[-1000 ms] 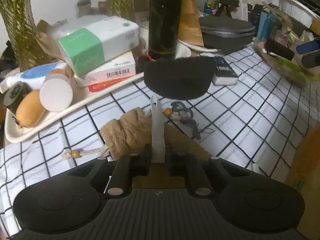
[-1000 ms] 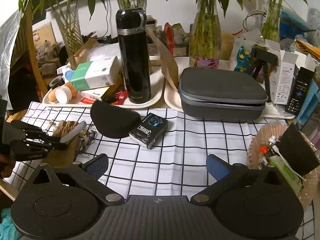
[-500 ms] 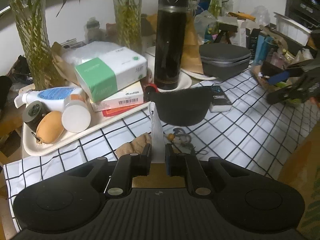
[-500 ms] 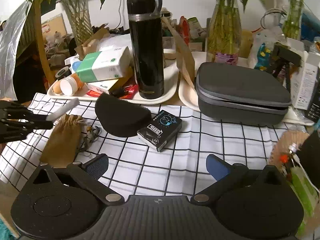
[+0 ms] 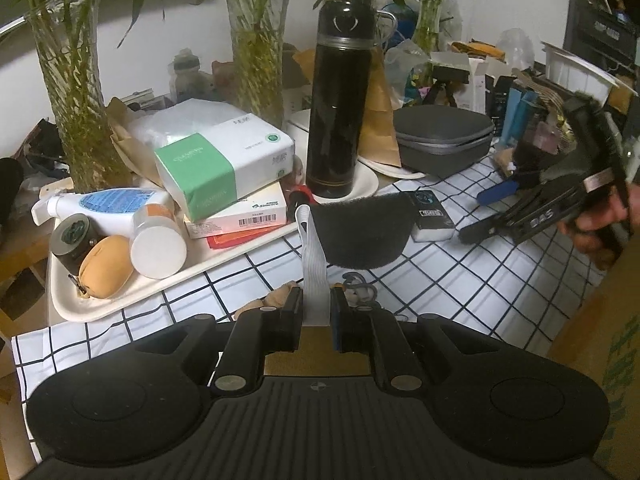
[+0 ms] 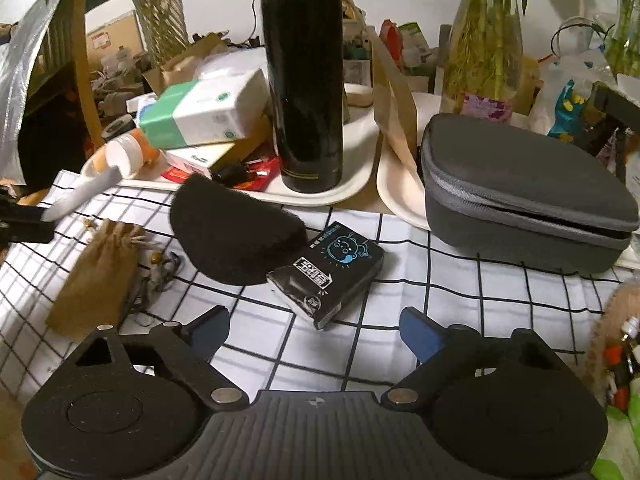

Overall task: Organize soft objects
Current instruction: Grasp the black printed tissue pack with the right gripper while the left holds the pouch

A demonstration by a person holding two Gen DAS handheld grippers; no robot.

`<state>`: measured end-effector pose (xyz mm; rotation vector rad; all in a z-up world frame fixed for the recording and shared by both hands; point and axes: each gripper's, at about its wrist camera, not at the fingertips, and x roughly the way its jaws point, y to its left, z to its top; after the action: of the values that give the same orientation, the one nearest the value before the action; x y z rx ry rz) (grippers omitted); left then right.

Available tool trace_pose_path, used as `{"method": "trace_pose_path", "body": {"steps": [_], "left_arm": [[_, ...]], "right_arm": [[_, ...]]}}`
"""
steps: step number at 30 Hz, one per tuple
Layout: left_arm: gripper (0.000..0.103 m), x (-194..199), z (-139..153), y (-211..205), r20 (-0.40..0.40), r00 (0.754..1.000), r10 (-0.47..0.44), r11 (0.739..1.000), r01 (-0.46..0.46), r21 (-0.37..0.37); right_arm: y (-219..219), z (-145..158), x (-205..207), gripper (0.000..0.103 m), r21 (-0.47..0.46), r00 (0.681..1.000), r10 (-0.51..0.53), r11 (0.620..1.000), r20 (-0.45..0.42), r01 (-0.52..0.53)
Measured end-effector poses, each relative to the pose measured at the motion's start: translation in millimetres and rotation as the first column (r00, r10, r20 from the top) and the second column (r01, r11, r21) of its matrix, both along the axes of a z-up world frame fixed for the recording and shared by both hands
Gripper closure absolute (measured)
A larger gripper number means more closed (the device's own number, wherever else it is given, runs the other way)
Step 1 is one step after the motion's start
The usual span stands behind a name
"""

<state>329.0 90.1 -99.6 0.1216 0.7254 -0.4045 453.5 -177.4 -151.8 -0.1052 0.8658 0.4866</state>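
Note:
My left gripper is shut on a pale ribbed strip, which sticks up out of the jaws above the checked cloth. The right wrist view shows that strip at far left. A tan drawstring pouch lies below it. Beside the pouch, a black half-round soft pouch rests against a black tissue pack. My right gripper hovers low over the pack, jaws wide and closing. The pack's near corner shows between the fingertips and neither pad touches it. The left wrist view shows the right gripper at right.
A white tray holds a tissue box, a spray bottle and jars. A tall black flask stands on it. A grey zip case sits on a second tray. Glass vases line the back. A cardboard box is at right.
My left gripper rose with the strip, off the tan pouch. My right gripper came down and forward toward the black tissue pack, and its jaws narrowed a little.

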Motion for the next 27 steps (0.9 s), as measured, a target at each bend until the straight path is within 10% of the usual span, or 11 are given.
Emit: {"method": "trace_pose_path", "body": {"steps": [27], "left_arm": [[0.088,5,0,1,-0.009,1.000,0.001,1.000,-0.001,-0.019]], "right_arm": [[29,-36,32,0.011,-0.066,0.998,-0.016,0.998,0.063,0.020]]}}
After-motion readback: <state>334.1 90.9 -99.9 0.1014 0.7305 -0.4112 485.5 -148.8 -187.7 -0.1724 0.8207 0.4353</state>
